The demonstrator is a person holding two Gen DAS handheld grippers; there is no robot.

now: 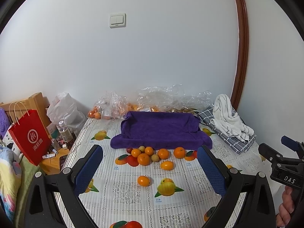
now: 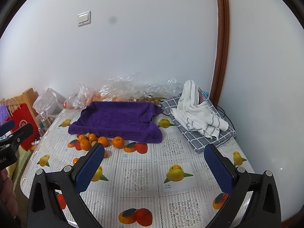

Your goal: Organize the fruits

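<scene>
Several small oranges (image 1: 143, 159) and a few pale round fruits (image 1: 155, 157) lie on the patterned tablecloth just in front of a purple towel-lined tray (image 1: 161, 131). One orange (image 1: 143, 180) lies alone nearer to me, another (image 1: 167, 165) between. My left gripper (image 1: 150, 167) is open and empty, above the cloth short of the fruit. My right gripper (image 2: 155, 166) is open and empty, further right; the fruit pile (image 2: 85, 144) and the tray (image 2: 117, 119) lie ahead to its left. The right gripper also shows in the left wrist view (image 1: 281, 152).
Clear plastic bags with more oranges (image 1: 112, 110) lie against the wall behind the tray. A white towel (image 1: 228, 117) sits on a folded grey checked cloth (image 1: 233, 142) at right. A red paper bag (image 1: 30, 134) and bottles (image 1: 64, 131) stand off the table's left edge.
</scene>
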